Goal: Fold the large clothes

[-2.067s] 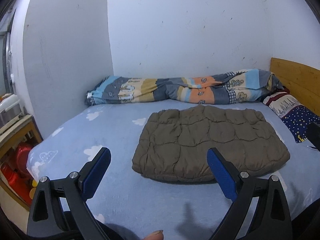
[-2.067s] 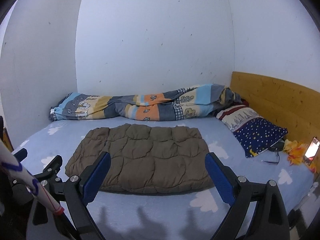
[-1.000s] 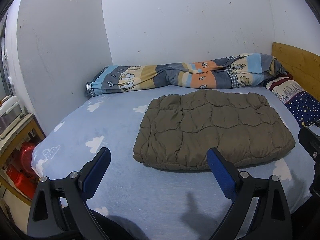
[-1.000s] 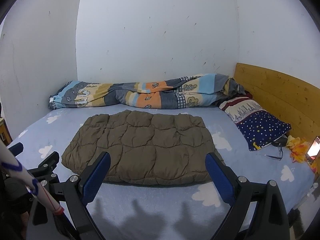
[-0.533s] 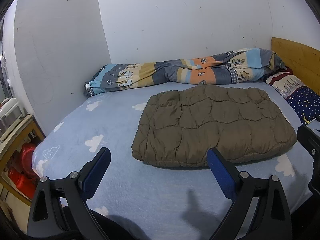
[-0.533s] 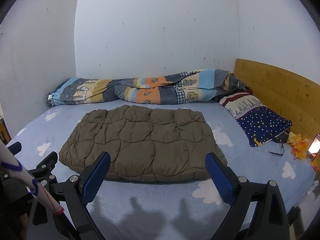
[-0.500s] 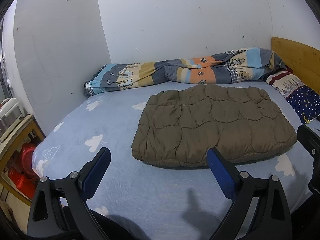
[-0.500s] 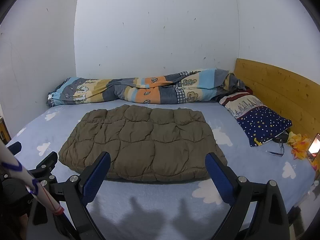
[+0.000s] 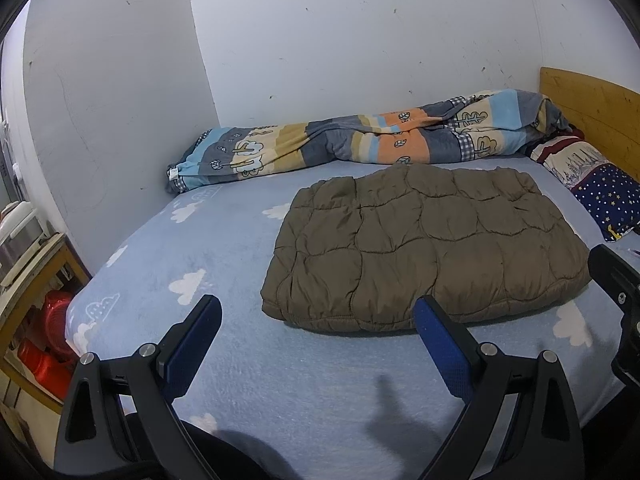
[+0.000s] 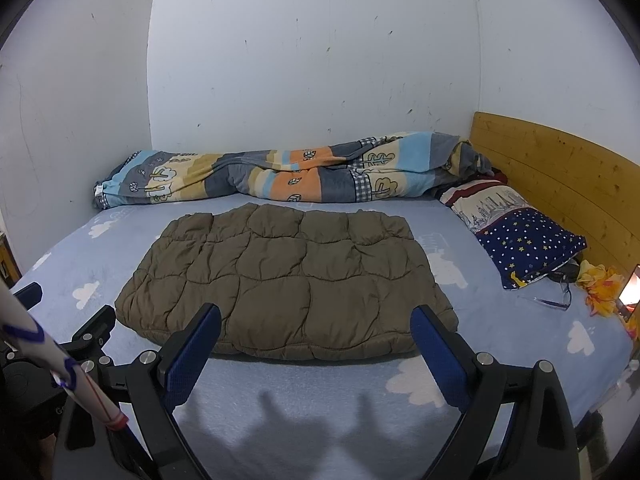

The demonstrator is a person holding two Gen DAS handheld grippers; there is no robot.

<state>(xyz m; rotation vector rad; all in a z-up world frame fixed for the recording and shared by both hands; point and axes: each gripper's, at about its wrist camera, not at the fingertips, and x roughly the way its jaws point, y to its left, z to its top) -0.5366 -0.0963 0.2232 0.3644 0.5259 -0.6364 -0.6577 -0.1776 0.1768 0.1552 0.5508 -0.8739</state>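
The far side of the navy star-printed pillow [image 9: 608,196] is running off the left wrist view's right edge; red plastic items [image 9: 44,344] under the wooden side shelf [image 9: 36,264] are sitting too shadowed to identify; in the right wrist view a glowing screen [image 10: 632,292] is being cut by the right edge; a yellow-orange crumpled object [image 10: 600,284] beside it is staying unidentifiable.

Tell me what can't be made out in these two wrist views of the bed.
- Brown quilted garment: its type and any sleeves, folded out of sight, both views.
- Small glowing object: cut by the right edge, right wrist view.
- Red items beside the bed: half hidden by a wooden shelf, left wrist view.
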